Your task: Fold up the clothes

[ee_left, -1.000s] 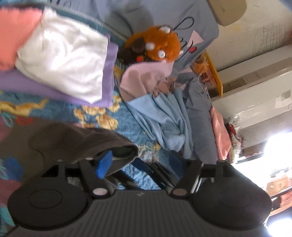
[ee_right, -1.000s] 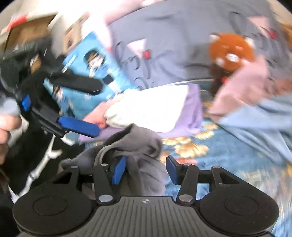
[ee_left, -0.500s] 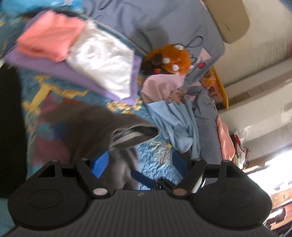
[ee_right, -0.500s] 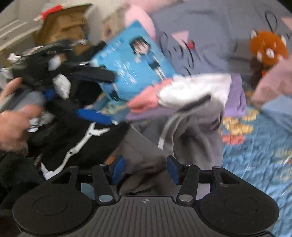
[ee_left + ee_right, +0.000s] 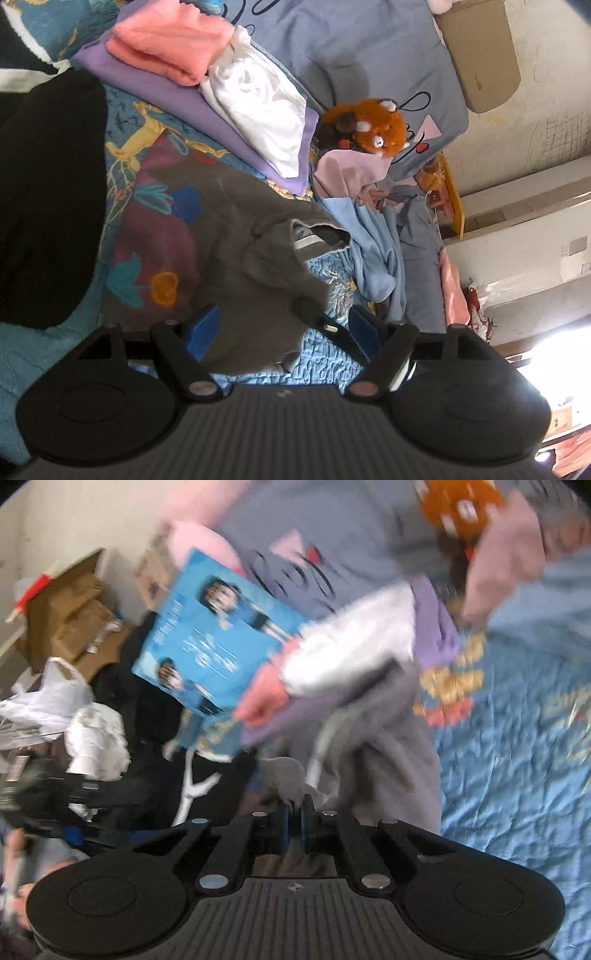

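Note:
A grey garment (image 5: 255, 254) lies crumpled on the patterned blue bedspread (image 5: 328, 362), its white-trimmed opening turned up. My left gripper (image 5: 283, 328) is open just above its near edge, with grey cloth lying between the wide-apart blue pads (image 5: 202, 328). In the blurred right wrist view, my right gripper (image 5: 293, 812) is shut on a bunch of the grey garment (image 5: 388, 746), which hangs up and away from the jaws. The left gripper (image 5: 74, 801) shows dimly at the left there, held by a hand (image 5: 18, 853).
A folded stack of purple (image 5: 155, 85), coral (image 5: 173, 44) and white (image 5: 258, 99) clothes lies beyond the grey garment. A light blue garment (image 5: 369, 240), a pink one (image 5: 351, 166) and an orange plush toy (image 5: 373, 125) sit right. A black garment (image 5: 48, 184) lies left. Cardboard boxes (image 5: 74, 620) stand beside the bed.
My right gripper has gone from open to shut on the grey garment. The left wrist view has drawn back, and the grey garment now lies more spread out on the bedspread.

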`<action>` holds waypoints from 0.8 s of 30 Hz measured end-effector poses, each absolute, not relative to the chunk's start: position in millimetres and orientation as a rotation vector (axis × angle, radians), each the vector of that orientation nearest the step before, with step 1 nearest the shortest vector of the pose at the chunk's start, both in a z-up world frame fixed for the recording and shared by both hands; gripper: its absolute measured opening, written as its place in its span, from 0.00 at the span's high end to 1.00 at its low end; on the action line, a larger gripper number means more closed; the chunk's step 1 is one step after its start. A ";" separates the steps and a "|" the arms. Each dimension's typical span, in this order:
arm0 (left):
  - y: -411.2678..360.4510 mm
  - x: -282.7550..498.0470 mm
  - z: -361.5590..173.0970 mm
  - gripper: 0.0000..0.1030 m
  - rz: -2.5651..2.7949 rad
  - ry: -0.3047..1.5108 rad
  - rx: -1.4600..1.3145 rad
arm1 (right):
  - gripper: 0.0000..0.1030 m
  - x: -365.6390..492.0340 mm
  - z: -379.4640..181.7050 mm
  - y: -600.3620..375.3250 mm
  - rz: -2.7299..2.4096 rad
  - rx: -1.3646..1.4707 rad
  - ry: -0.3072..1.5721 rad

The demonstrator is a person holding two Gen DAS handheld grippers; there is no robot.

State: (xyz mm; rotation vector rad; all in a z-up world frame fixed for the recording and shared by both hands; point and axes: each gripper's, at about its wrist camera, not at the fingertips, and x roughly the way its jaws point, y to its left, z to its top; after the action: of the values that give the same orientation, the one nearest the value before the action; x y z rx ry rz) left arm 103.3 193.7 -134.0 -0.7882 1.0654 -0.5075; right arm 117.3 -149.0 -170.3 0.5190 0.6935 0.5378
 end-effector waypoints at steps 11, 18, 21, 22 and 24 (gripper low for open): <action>191.9 81.8 -162.1 0.21 -0.520 1.068 -0.871 | 0.90 71.6 -216.2 -162.6 0.152 0.404 0.930; 191.4 75.0 -167.8 0.21 -0.545 1.053 -0.887 | 0.48 73.0 -157.8 -176.0 0.211 0.380 0.604; 193.0 74.9 -169.5 0.19 -0.571 1.035 -0.904 | 0.48 103.3 -158.8 -170.9 0.273 0.415 0.644; 192.9 74.5 -171.2 0.19 -0.579 1.037 -0.906 | 0.48 115.7 -163.8 -169.3 0.272 0.431 0.665; 192.8 73.8 -174.6 0.19 -0.594 1.041 -0.911 | 0.52 142.3 -181.3 -165.4 0.289 0.509 0.752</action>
State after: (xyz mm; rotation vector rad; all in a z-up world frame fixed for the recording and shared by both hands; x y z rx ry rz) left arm 73.8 192.8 -174.6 -0.9106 1.0409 -0.5944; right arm 142.3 -165.4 -181.3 0.5092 0.7521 0.2892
